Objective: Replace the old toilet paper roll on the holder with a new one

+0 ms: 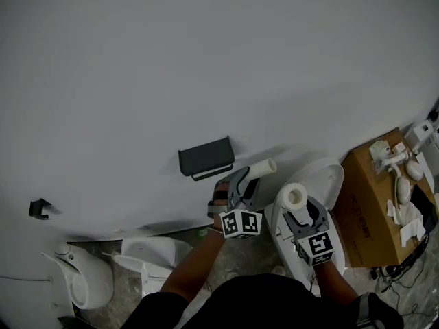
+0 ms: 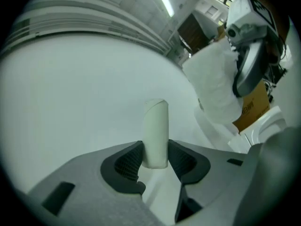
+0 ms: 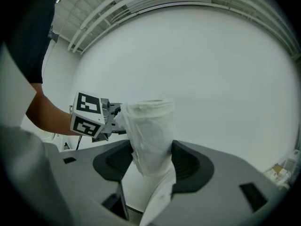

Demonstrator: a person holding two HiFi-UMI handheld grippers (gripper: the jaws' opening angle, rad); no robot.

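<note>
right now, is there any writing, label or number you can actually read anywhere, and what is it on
nothing can be read clearly
print on the side of the cardboard box: dark lettering, too small and blurred to read in any view
marker cubes: only black-and-white square patterns, no words or numbers

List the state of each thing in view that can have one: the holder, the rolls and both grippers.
Holder: on the wall, empty.
Left gripper: shut on the cardboard tube.
Right gripper: shut on the toilet paper roll.
Cardboard tube: bare, off the holder.
Toilet paper roll: still wound with paper, loose tail hanging, not yet on the holder.
Cardboard box: white items lying on top.
</note>
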